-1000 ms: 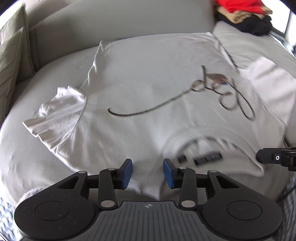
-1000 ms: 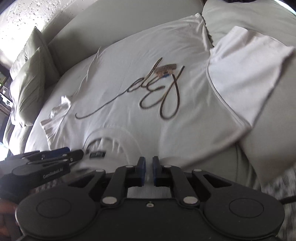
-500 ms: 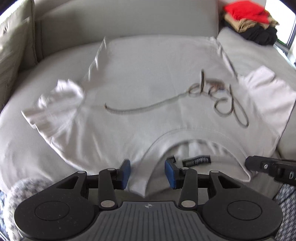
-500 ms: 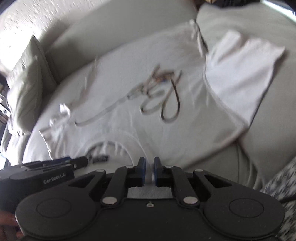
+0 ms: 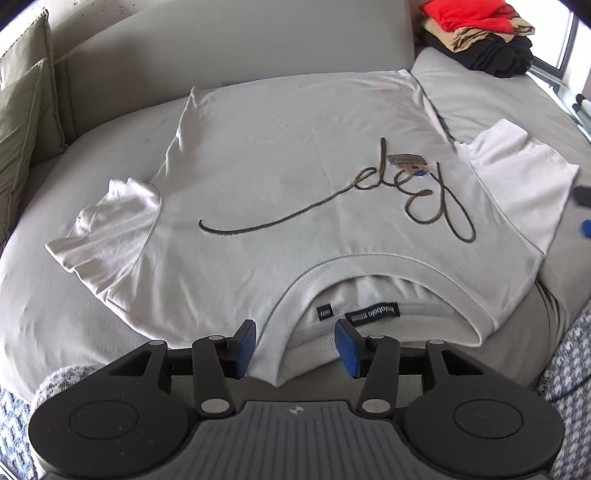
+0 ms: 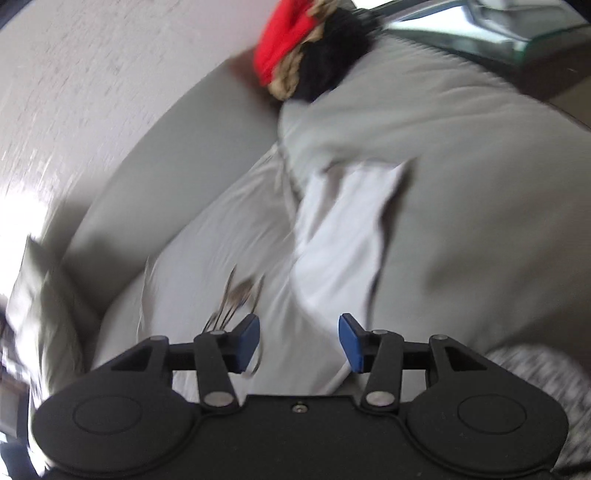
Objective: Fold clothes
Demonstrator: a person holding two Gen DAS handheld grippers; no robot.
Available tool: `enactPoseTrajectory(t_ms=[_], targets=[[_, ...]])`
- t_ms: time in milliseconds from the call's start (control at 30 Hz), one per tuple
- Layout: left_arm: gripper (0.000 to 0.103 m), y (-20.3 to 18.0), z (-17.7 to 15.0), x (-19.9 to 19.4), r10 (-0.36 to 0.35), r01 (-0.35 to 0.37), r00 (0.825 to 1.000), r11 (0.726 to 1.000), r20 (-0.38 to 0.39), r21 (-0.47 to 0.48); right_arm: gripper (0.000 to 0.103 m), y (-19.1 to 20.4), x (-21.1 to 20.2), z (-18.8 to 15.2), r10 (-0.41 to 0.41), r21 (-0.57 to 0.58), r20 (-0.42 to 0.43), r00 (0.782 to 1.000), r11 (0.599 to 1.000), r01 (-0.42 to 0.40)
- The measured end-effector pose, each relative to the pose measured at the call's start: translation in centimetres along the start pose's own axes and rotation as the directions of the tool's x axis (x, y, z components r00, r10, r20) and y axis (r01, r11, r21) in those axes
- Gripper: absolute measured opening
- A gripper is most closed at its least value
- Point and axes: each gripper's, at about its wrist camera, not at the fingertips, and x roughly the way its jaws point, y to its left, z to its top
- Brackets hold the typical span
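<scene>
- Ahead of the left gripper [image 5: 291, 345], the white T-shirt [image 5: 280, 177] lies spread face up on the grey sofa [image 5: 92, 177], with its collar [image 5: 373, 266] nearest the gripper and its hem towards the backrest.
- Both sleeves lie out to the sides; the left sleeve [image 5: 107, 225] is a little rumpled and the right sleeve [image 5: 517, 177] lies flat. No fold shows anywhere, so I judge the shirt laid out and smoothed, with the folding itself not yet begun.
- The left gripper's jaws have just been opening. They stand spread with the shoulder edge of the shirt lying between them, and the pads do not press on the cloth.
- The right gripper [image 6: 299, 341] is spread as well, its jaws having just sprung apart. Nothing is pinched in them; the right sleeve [image 6: 351, 229] lies beyond its tips in a blurred picture.
- Far beyond both grippers, at the sofa's end, sits a pile of clothes [image 5: 476, 33] in red, tan and black; whether it is finished work I cannot tell.
- Left to do, as I judge it: bring the sleeves and sides inward, then fold the body over.
</scene>
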Motion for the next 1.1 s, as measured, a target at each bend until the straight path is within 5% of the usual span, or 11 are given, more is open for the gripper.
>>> enactPoseTrajectory(t_ms=[200, 433, 633, 700, 800, 1100], targets=[[0.048, -0.1, 0.9, 0.5, -0.090, 0.087, 0.993, 0.996, -0.078, -0.035, 0.046, -3.7, 0.5, 3.5, -0.063, 0.109, 0.087, 0.994, 0.993, 0.053], [0.048, -0.4, 1.6, 0.3, -0.018, 0.018, 0.997, 1.000, -0.072, -0.007, 0.037, -5.8, 2.6, 6.4, -0.026, 0.199, 0.104, 0.994, 0.980, 0.005], [0.064, 0.2, 2.4, 0.8, 0.017, -0.019, 0.995, 0.999, -0.095, -0.027, 0.026, -6.0, 4.4, 7.4, -0.024, 0.204, 0.075, 0.997, 0.979, 0.008], [0.069, 0.4, 2.4, 0.8, 0.026, -0.029, 0.995, 0.999, -0.097, -0.030, 0.026, -5.8, 4.8, 7.7, -0.031, 0.196, 0.077, 0.997, 0.981, 0.015], [0.071, 0.6, 2.2, 0.8, 0.029, -0.032, 0.995, 0.999, -0.097, -0.029, 0.003, -5.1, 5.2, 7.9, -0.065, 0.165, 0.084, 0.994, 0.985, 0.050], [0.072, 1.8, 1.5, 0.6, 0.006, -0.009, 0.997, 0.998, -0.071, -0.055, 0.003, 0.5, 5.0, 6.9, -0.084, -0.076, 0.143, 0.986, 0.993, 0.096]])
